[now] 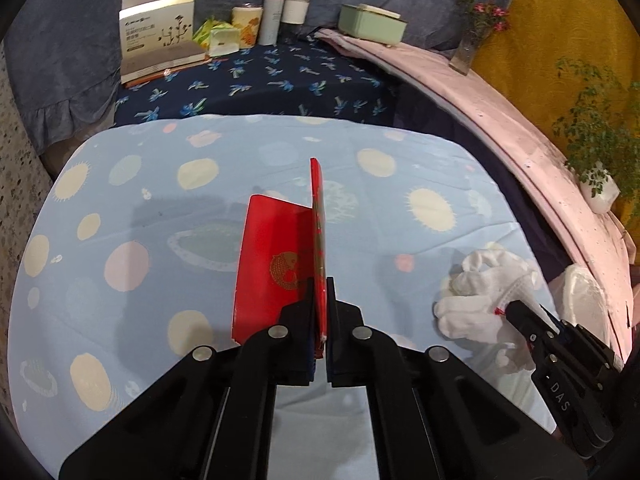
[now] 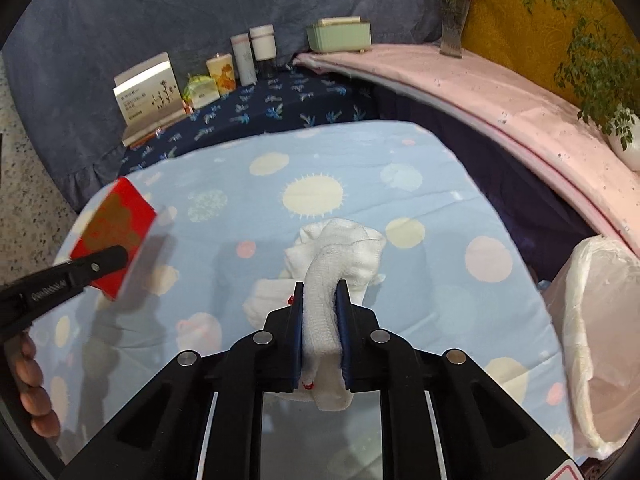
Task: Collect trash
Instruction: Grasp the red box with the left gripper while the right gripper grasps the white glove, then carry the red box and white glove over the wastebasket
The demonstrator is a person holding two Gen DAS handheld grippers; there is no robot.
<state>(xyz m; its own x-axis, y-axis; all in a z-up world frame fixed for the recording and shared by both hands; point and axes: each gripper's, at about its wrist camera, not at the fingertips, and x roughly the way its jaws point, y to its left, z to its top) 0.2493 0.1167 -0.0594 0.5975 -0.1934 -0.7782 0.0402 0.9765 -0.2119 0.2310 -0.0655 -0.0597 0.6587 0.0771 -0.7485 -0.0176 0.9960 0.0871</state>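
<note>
My left gripper [image 1: 320, 292] is shut on a red envelope [image 1: 276, 268] with a gold fish print, held above the light blue dotted cloth [image 1: 160, 200]. The envelope also shows at the left of the right wrist view [image 2: 114, 232], pinched by the left gripper [image 2: 116, 258]. My right gripper [image 2: 320, 292] is shut on a white knit glove [image 2: 340, 252], lifted a little above the cloth. The glove shows in the left wrist view [image 1: 476, 292] with the right gripper [image 1: 508, 312] on it. A white plastic trash bag [image 2: 600, 320] stands open at the right edge of the table.
At the back, on a dark floral cloth [image 1: 280, 76], stand a white box [image 1: 160, 36], several cups and tubes [image 1: 276, 16] and a green container [image 1: 370, 24]. A pink ledge [image 2: 500, 96] curves along the right with a flower vase [image 2: 454, 28] and a potted plant [image 2: 624, 136].
</note>
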